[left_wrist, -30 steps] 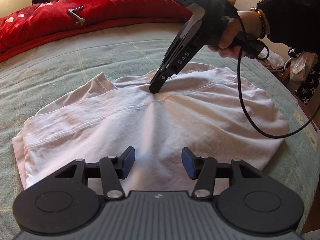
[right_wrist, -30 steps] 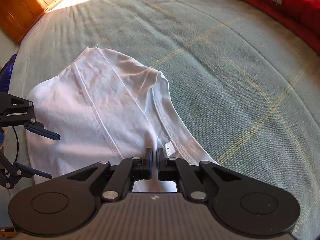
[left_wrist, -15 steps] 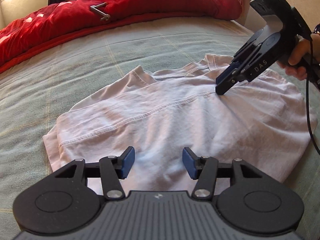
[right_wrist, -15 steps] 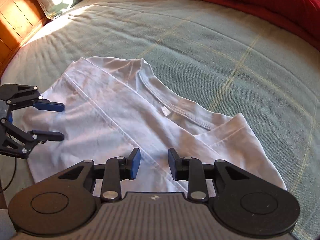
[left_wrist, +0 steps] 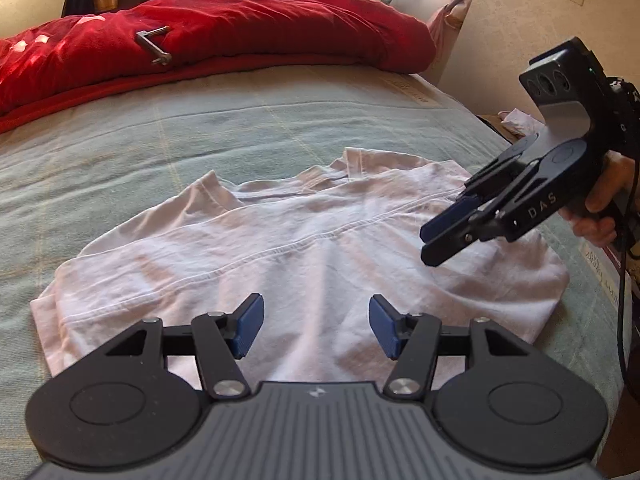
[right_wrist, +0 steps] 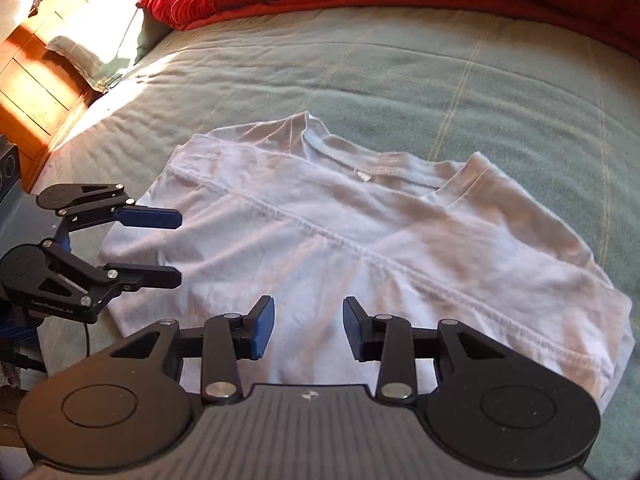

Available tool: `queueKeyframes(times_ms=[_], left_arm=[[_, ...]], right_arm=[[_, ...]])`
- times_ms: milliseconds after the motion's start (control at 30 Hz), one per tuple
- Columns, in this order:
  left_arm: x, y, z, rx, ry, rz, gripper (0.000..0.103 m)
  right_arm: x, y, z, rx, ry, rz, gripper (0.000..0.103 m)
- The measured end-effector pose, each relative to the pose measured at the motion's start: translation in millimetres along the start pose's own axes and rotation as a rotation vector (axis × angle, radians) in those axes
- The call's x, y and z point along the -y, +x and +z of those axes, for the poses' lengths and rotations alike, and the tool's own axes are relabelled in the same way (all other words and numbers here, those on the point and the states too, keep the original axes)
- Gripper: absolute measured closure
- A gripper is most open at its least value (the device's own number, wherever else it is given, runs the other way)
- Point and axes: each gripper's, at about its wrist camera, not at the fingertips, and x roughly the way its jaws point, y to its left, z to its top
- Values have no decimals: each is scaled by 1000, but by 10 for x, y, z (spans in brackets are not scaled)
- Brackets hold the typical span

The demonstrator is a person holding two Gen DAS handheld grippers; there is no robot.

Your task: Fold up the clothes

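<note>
The white T-shirt (left_wrist: 304, 248) lies flat on the green bedspread (left_wrist: 200, 136), toward the near side of the bed, with a broad stretch of bare cover between its collar and the red duvet (left_wrist: 224, 28) bunched along the far edge. A small metal tool (left_wrist: 154, 46) rests on that duvet, well apart from the shirt. In the right wrist view the bed runs off to a wooden headboard (right_wrist: 36, 80) and a sunlit pillow (right_wrist: 96, 56) at the upper left, again with open cover between them and the garment.

The shirt is folded in on itself (a stitched hem (right_wrist: 320, 228) runs diagonally across the top layer), its ribbed collar (right_wrist: 348, 160) with a small tag pointing away toward the duvet. The cloth is lightly creased, its edges lying on the cover.

The left gripper (left_wrist: 316, 326) hovers over the near edge of the shirt, jaws apart and empty, having just been opening a little. The right gripper (right_wrist: 308, 328), held in a person's hand (left_wrist: 600, 208), hangs above the shirt's right side; its jaws have just been opening, released, with nothing between them.
</note>
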Motion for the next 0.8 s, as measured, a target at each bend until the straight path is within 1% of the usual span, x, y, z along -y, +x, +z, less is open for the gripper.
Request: queueKeyframes(times_ms=[33, 133, 167, 200, 233, 300, 400, 467, 500, 533, 600, 667, 733, 767, 800], left_arm=[[-43, 17, -38, -21, -5, 10, 43], [-179, 47, -155, -78, -23, 33, 45], [-245, -29, -202, -77, -33, 23, 43], [-302, -99, -243, -95, -44, 39, 42], [-348, -146, -275, -113, -54, 63, 42], [-439, -241, -339, -149, -75, 110, 42], [-561, -380, -423, -197, -105, 177, 43], [-470, -429, -351, -179, -96, 193, 43], [-393, -442, -310, -159, -76, 186, 43], [-307, -441, -267, -141, -59, 165, 43], [-120, -398, -215, -121, -23, 124, 43], [65, -333, -196, -114, 11, 86, 42], [181, -287, -262, -130, 23, 62, 42], [225, -270, -305, -142, 26, 56, 42], [225, -275, -379, -167, 23, 66, 42]], right_arm=[[32, -1, -67, 1, 19, -1, 61], [213, -88, -257, 32, 95, -19, 61], [286, -145, -312, 46, 126, -26, 61], [358, -221, -357, 62, 152, -32, 62], [426, -302, -405, 75, 175, -64, 61], [565, -438, -506, 76, 218, -169, 61], [736, -583, -659, 77, 300, -263, 59], [713, -690, -708, 108, 332, -291, 57], [631, -719, -709, 126, 323, -287, 51], [531, -734, -706, 143, 308, -272, 49], [338, -740, -707, 166, 278, -243, 49], [190, -680, -749, 156, 256, -232, 49], [152, -622, -877, 133, 262, -245, 49], [198, -609, -983, 119, 293, -251, 49], [261, -603, -1098, 108, 329, -261, 49]])
